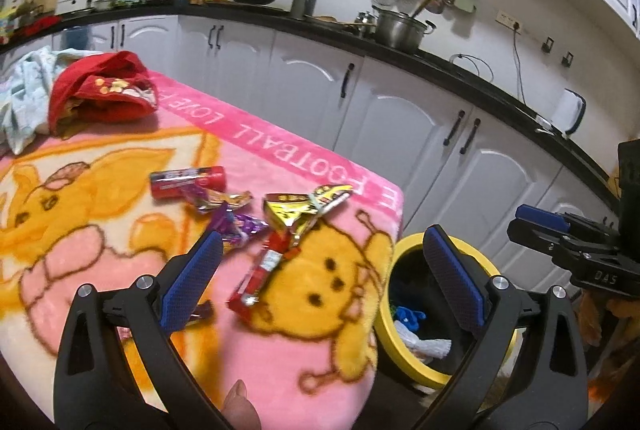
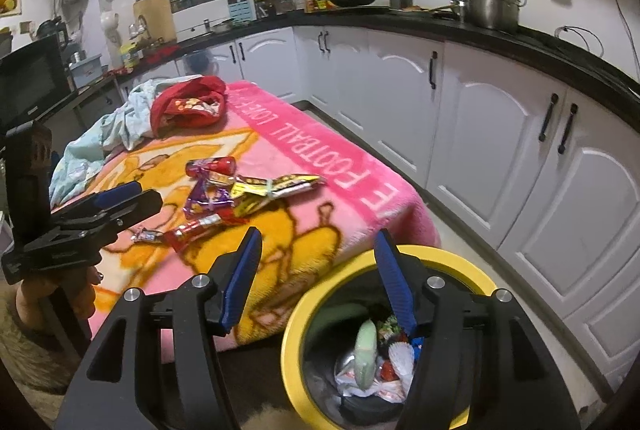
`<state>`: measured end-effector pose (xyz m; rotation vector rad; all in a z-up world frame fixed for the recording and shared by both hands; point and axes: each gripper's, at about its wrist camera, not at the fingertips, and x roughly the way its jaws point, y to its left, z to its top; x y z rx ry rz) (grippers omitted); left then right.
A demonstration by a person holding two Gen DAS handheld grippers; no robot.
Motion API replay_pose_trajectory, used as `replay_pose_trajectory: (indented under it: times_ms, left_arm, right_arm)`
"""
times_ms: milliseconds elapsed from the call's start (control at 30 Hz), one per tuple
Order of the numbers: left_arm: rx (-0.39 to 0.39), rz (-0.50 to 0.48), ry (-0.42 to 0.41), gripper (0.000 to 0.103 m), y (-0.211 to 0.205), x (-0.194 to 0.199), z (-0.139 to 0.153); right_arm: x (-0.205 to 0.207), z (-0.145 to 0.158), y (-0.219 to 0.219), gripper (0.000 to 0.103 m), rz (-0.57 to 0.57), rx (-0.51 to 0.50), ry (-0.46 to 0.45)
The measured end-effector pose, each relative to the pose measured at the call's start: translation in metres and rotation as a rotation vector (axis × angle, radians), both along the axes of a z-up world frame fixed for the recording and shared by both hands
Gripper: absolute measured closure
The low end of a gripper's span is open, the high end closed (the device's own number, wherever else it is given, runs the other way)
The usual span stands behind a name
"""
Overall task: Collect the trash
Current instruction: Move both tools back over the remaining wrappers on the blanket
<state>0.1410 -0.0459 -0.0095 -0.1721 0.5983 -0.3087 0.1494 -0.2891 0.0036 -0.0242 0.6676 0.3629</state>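
Left gripper (image 1: 320,270): black frame with blue ribbed pads, spread wide, nothing between the pads. It hangs over the near edge of the table, one finger over the blanket and the other over the bin's rim.
Right gripper (image 2: 316,276): same build, jaws apart and empty, sitting right above the bin's mouth. No earlier shot to compare, so all I can say is it's released.
Trash on the table: a loose little heap of snack wrappers (image 1: 256,218) near the middle of the blanket, well short of either gripper. There's a red tube-shaped pack (image 1: 188,181), crinkly purple foil, a gold and yellow foil wrapper (image 1: 304,208) and a long red stick wrapper (image 1: 262,270) nearest the edge. They overlap each other, kinda hard to count.
Bin: round wastebasket with a bright yellow rim (image 2: 440,258) and a dark inside, on the floor just beside the table's corner. Already has stuff in it: a pale green piece, crumpled white paper or plastic, something blue.
Table cover: fluffy pink blanket (image 1: 280,346) with yellow cartoon bears and white "FOOTBALL" lettering along one border.
Far end of the table: a bunched-up red cloth (image 1: 104,92) and a light blue patterned one beside it.
Background: white kitchen cabinets (image 2: 500,134) under a black countertop, steel stockpot and wok up top.
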Motion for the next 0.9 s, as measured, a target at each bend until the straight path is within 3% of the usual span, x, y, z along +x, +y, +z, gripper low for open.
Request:
replay_pose_trajectory:
  times_ms: [500, 767, 900]
  left_arm:
    - [-0.002, 0.087, 0.014, 0.011, 0.049, 0.010, -0.007]
    - [0.014, 0.092, 0.060, 0.011, 0.064, 0.027, -0.021]
    - [0.011, 0.086, 0.087, 0.018, 0.070, 0.037, -0.029]
  right_arm:
    - [0.034, 0.003, 0.057, 0.044, 0.040, -0.008, 0.001]
    - [0.062, -0.011, 0.071, 0.044, 0.015, 0.004, 0.061]
    - [0.078, -0.021, 0.075, 0.044, -0.005, 0.013, 0.099]
